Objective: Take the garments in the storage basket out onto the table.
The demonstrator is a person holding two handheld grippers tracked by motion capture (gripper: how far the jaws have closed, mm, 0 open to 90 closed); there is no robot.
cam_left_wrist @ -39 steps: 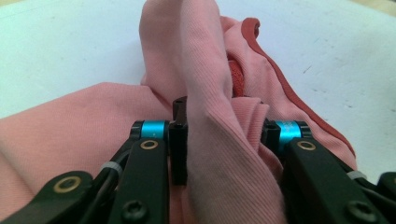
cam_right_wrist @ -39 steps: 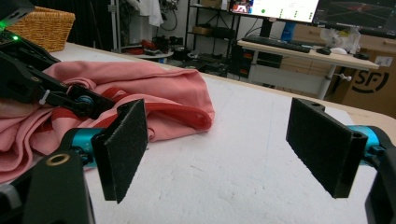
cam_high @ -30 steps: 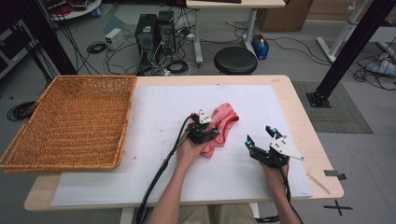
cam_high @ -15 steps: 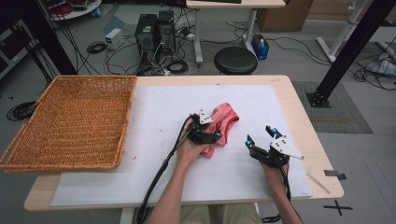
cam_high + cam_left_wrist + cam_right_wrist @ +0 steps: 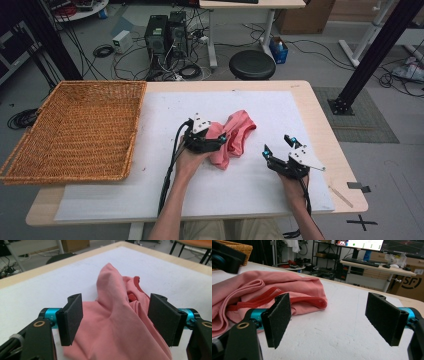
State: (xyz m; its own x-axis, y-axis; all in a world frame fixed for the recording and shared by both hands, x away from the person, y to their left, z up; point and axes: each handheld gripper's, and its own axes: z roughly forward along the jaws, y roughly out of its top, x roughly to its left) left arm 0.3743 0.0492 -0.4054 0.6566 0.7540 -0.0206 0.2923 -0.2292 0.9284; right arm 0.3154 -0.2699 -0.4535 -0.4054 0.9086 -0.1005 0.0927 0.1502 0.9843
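Note:
A crumpled pink garment (image 5: 241, 131) with a red trim lies on the white sheet near the table's middle. My left gripper (image 5: 220, 141) sits at its left edge, a little above the sheet. Its jaws have just been opening, and in the left gripper view (image 5: 117, 317) a raised fold of the pink garment (image 5: 112, 312) stands between the pads without being pressed. My right gripper (image 5: 278, 145) hovers to the right of the cloth, open and empty. In the right gripper view (image 5: 332, 315) the pink garment (image 5: 262, 287) lies ahead on the left.
A large wicker basket (image 5: 134, 125) stands on the table's left part. The white sheet (image 5: 280, 105) covers most of the tabletop. Behind the table stand a black stool (image 5: 252, 64), computer towers (image 5: 162, 32) and floor cables.
My left gripper has opened its jaws off the pink cloth and pulled back to the left and up a little. The right gripper has stayed where it was.

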